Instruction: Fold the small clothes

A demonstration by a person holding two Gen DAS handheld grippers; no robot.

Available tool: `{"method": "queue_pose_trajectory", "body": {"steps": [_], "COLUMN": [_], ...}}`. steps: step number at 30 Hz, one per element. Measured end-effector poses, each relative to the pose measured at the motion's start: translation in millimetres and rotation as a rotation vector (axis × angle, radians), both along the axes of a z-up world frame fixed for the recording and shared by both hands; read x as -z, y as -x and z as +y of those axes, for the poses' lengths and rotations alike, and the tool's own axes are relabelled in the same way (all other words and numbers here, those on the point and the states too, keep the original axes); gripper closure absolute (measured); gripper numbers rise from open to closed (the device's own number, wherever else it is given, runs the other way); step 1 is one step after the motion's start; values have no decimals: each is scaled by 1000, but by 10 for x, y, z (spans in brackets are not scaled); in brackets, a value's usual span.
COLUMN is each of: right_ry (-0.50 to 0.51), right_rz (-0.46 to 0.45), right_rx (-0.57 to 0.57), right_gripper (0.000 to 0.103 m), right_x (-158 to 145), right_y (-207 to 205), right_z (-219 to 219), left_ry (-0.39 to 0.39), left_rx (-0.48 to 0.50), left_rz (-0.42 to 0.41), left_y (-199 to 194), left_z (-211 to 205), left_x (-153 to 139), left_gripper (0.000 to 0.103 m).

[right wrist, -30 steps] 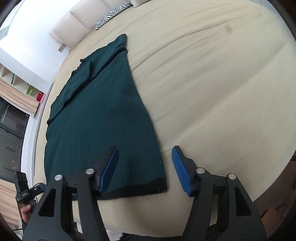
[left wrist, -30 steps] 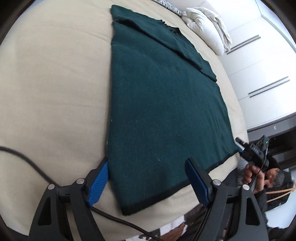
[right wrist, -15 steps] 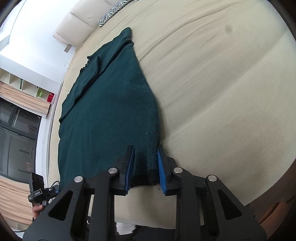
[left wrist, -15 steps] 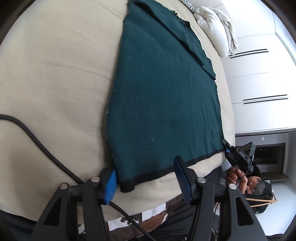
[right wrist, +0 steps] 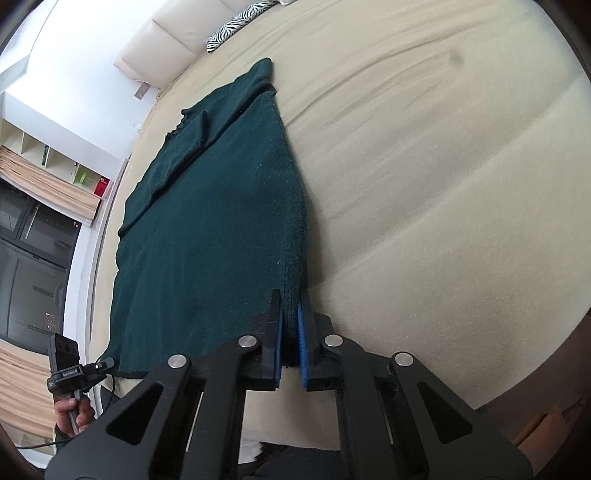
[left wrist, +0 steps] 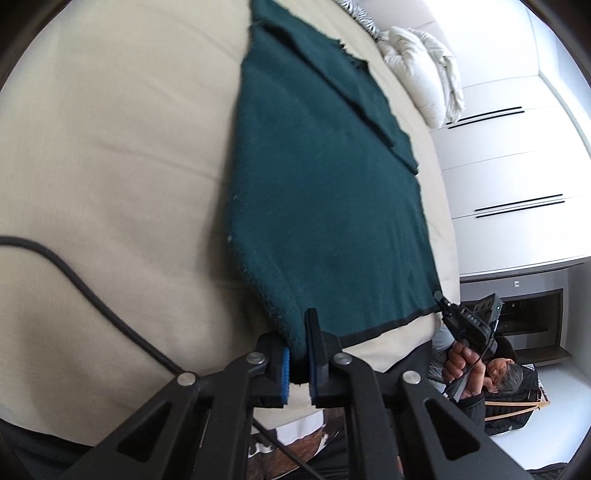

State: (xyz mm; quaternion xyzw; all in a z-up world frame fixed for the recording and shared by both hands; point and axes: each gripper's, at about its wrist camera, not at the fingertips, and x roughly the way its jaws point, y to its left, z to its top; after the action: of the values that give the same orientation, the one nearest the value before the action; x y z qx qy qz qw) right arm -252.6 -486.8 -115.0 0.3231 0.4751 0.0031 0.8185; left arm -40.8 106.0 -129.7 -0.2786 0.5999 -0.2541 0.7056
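A dark green knitted sweater lies flat on a beige bed, its sleeves folded across the far end. My left gripper is shut on the near left hem corner, and the cloth bunches between its blue pads. In the right wrist view the same sweater stretches away from my right gripper, which is shut on the near right hem corner. That corner is pinched up off the bed. Each gripper shows small in the other's view, the right gripper and the left gripper both at the hem.
A black cable runs across the bed at the left. White pillows and a zebra-print cushion lie at the head end. White cupboards stand to the right, shelves to the left. A person's hand holds the right gripper.
Both grippers have shut on the sweater's near hem corners; a second ago their jaws stood wide around them. The pinched corners now bunch up off the bed.
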Motion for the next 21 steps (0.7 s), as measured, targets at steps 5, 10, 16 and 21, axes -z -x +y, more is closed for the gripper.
{"method": "queue_pose_trajectory", "body": {"steps": [5, 10, 16, 21], "right_ry": [-6, -41, -81, -72], "right_rz": [-39, -112, -200, -264], "right_rx": [5, 4, -12, -16], "right_gripper": [97, 97, 97, 97], "right_x": [-137, -368, -653, -894], "right_y": [22, -28, -346, -744], "right_z": [46, 91, 155, 191], "left_ry": [66, 152, 236, 290], "left_rx": [-25, -53, -113, -179], "left_rz": [-44, -98, -177, -220], "left_y": [-15, -118, -384, -667], "left_z": [24, 46, 102, 181], "left_x": [-153, -355, -644, -782], "left_gripper": [95, 95, 95, 95]}}
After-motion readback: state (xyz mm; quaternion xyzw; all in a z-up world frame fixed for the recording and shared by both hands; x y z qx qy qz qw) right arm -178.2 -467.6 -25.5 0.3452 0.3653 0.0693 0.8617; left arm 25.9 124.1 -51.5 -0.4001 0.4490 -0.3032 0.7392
